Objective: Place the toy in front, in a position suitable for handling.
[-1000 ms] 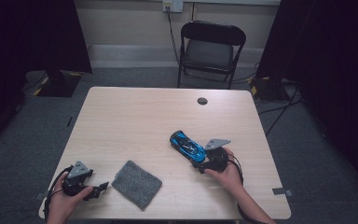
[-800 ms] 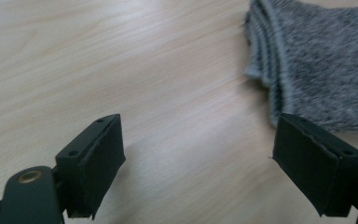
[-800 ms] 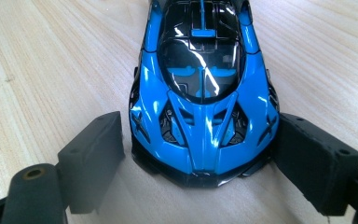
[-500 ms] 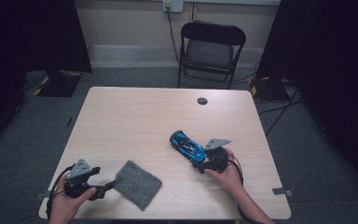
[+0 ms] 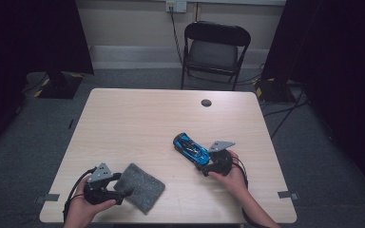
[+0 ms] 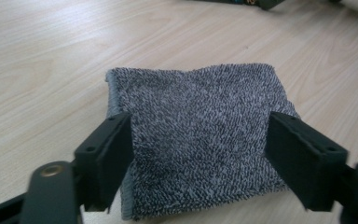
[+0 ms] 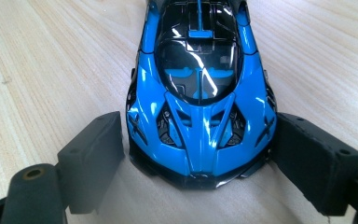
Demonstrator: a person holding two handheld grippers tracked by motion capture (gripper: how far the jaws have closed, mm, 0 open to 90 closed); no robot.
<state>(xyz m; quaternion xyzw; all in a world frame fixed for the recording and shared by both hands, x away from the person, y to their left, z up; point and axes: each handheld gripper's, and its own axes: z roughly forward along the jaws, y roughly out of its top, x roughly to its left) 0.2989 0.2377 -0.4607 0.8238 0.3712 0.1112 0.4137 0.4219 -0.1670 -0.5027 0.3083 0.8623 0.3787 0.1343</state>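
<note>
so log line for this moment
left gripper: closing, jaws astride grey cloth | right gripper: jaws flank blue toy car | table

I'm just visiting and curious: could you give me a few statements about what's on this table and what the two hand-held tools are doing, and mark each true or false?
1. The toy car is red. False: it is blue and black.
2. The right gripper has one end of the car between its fingers. True.
3. The grey cloth is draped over the car. False: it lies flat on the table, well apart from the car, near the person's left hand.
4. The left gripper has the cloth between its fingers. True; they straddle its near end and have just been closing.
5. A folding chair stands beyond the table's far edge. True.
</note>
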